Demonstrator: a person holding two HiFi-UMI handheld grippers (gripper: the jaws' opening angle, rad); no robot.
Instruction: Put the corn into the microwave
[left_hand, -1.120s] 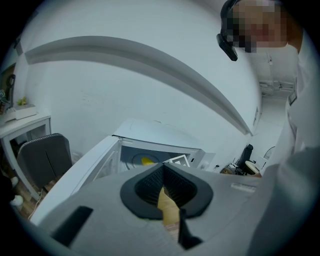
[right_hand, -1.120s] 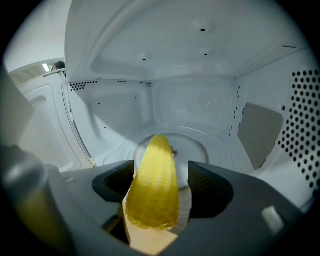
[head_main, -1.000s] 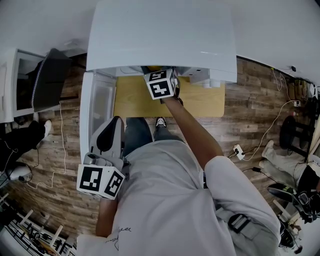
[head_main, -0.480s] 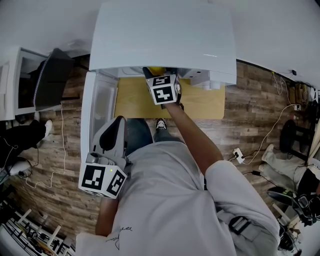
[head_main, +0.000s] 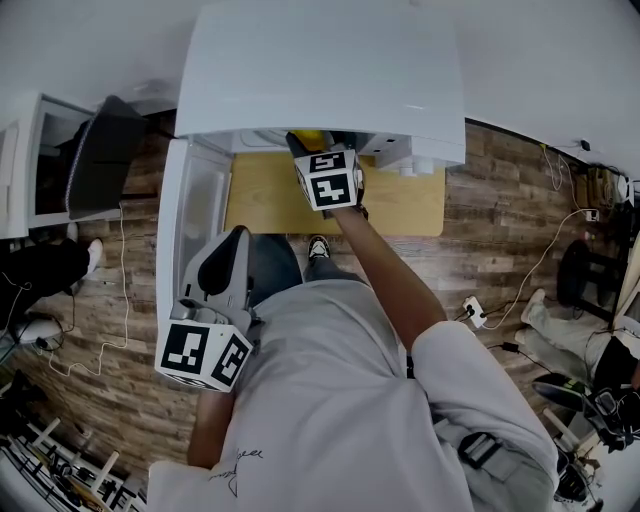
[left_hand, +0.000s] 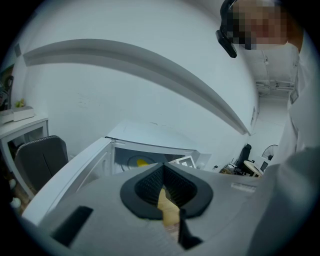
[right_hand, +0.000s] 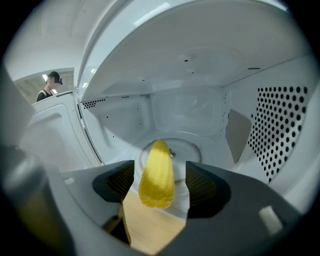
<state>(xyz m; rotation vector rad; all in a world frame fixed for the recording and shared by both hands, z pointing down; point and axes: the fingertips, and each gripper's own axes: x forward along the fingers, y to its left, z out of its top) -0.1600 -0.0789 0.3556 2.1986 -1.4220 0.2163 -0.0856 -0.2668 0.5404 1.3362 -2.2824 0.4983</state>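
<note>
A yellow corn cob (right_hand: 156, 174) hangs between the jaws of my right gripper (right_hand: 157, 179), which is shut on it. Its tip points into the open white microwave (head_main: 320, 70), over the front of the glass turntable (right_hand: 187, 142). In the head view the right gripper (head_main: 312, 148) is at the oven's mouth, with a bit of the corn (head_main: 310, 137) showing under the top edge. My left gripper (head_main: 232, 238) hangs low beside my body, shut and empty. Through the left gripper (left_hand: 164, 186) view, the corn (left_hand: 142, 162) shows far off in the oven.
The microwave door (head_main: 190, 215) stands swung open to the left. The oven sits on a wooden table (head_main: 400, 200). Its right inner wall is perforated (right_hand: 282, 130). A black chair (head_main: 100, 155) and a white cabinet (head_main: 20, 160) are at the left; cables lie on the wood floor (head_main: 520, 260).
My right gripper has moved slightly forward with the corn, deeper into the microwave's mouth. The left gripper has stayed about where it was.
</note>
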